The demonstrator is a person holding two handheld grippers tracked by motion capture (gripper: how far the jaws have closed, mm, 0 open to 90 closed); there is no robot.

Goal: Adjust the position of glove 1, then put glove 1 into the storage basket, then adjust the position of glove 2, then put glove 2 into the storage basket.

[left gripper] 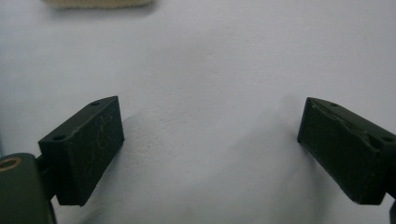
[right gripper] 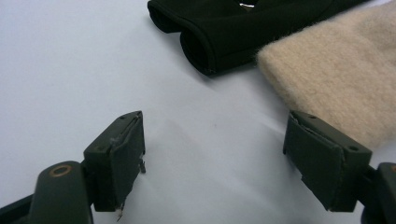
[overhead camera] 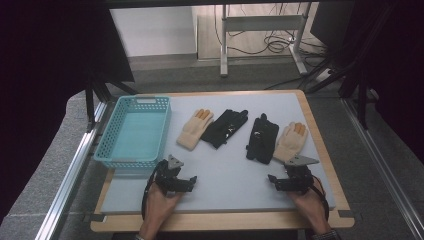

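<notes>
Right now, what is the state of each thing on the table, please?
Left hand-held gripper: open, holds nothing.
Right hand-held gripper: open, holds nothing.
Blue basket: upright, empty.
Left beige glove: lying flat.
Left black glove: lying flat.
Right black glove: lying flat.
Right beige glove: lying flat.

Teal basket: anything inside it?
Nothing seen inside the teal basket: the high view shows its bare floor. The near wall hides a thin strip along the front. All four gloves lie outside on the grey mat.
</notes>
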